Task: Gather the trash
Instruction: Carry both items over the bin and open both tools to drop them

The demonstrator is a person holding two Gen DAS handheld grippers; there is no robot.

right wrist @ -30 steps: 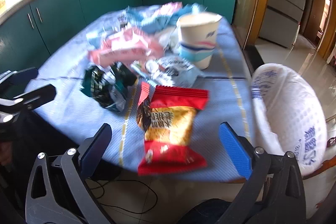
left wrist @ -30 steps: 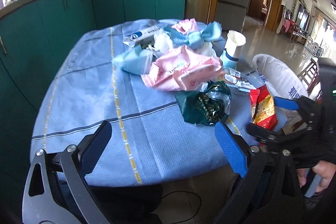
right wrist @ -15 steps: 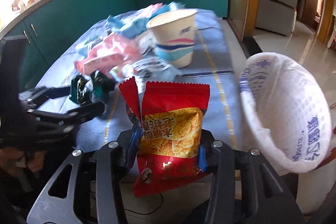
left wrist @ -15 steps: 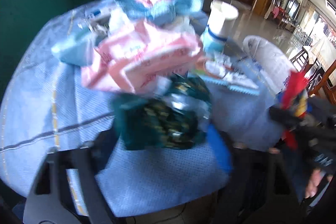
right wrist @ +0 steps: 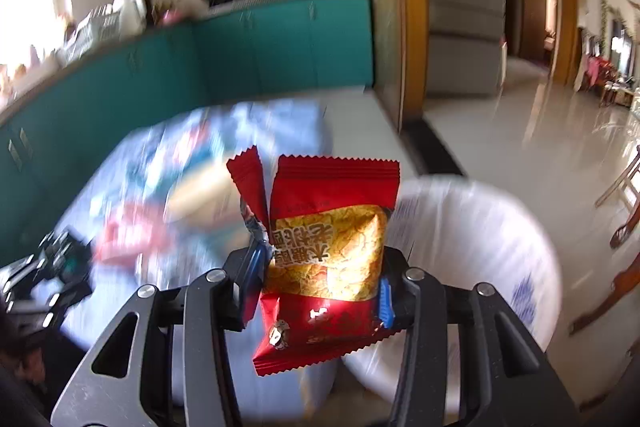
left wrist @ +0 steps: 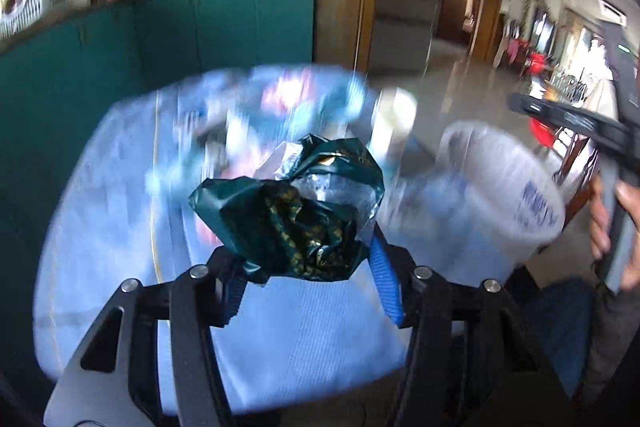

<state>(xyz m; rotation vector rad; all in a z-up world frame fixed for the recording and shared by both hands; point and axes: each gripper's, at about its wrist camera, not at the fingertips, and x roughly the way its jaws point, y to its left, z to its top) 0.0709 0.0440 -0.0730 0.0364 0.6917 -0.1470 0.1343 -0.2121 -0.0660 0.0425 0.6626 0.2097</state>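
My left gripper (left wrist: pixel 308 267) holds a crumpled dark green foil wrapper (left wrist: pixel 288 223) above the blue tablecloth (left wrist: pixel 300 339); its jaws are closing, with both blue pads pressing into the wrapper. My right gripper (right wrist: pixel 320 283) is shut on a red and gold snack packet (right wrist: pixel 332 227), held upright in the air just left of the white bag-lined bin (right wrist: pixel 480 247). In the left wrist view the bin (left wrist: pixel 504 187) stands at the table's right edge, with the right gripper's black body (left wrist: pixel 568 127) and a hand (left wrist: pixel 612 227) beyond it.
Blurred pink, blue and white wrappers (left wrist: pixel 280 107) and a paper cup (left wrist: pixel 394 119) lie further back on the table. Teal kitchen cabinets (left wrist: pixel 160 39) run behind it. A tiled floor (right wrist: pixel 540 147) and wooden chairs lie to the right.
Both grippers closed on their items and lifted them off the table. The right one carried the snack packet up toward the bin; the left one raised the green wrapper.
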